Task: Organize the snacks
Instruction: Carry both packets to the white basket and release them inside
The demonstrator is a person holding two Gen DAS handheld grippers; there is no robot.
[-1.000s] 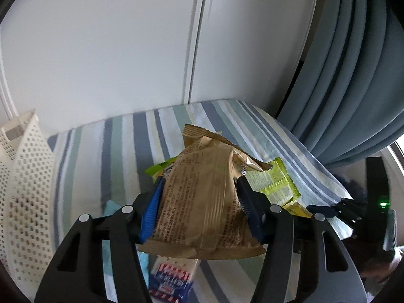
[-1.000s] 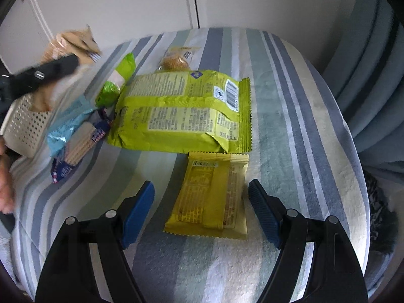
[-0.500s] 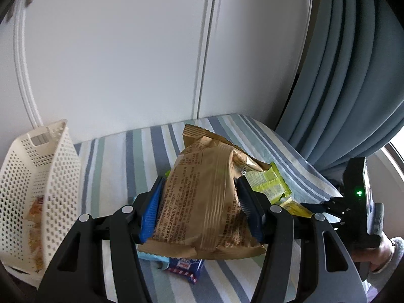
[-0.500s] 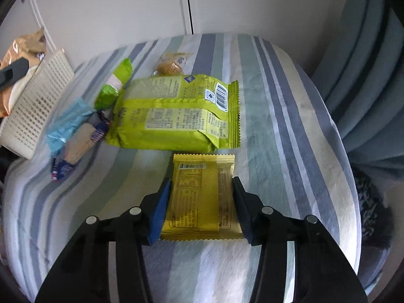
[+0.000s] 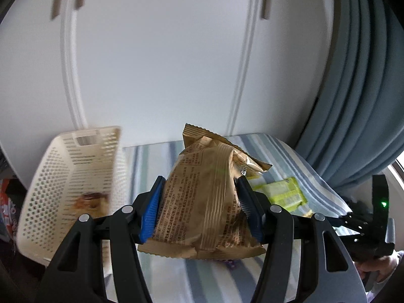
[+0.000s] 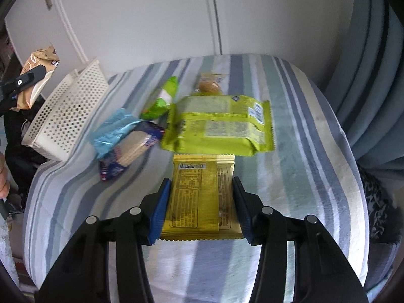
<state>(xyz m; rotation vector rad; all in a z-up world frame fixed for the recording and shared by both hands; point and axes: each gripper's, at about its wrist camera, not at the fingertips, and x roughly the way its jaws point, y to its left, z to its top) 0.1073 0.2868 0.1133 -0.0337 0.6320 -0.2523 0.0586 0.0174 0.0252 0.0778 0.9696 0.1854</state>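
Brown crinkled foil fills the centre of the left wrist view: the left gripper (image 5: 200,208) is clamped on a brown snack bag (image 5: 205,197), with the white perforated basket (image 5: 63,189) at lower left. In the right wrist view, the right gripper (image 6: 200,208) pinches a yellow packet (image 6: 200,199) at lower centre above the striped cloth (image 6: 303,151), just below a large green packet (image 6: 219,126).

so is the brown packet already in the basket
No, the brown packet is clamped in the left tool, raised beside the white basket.
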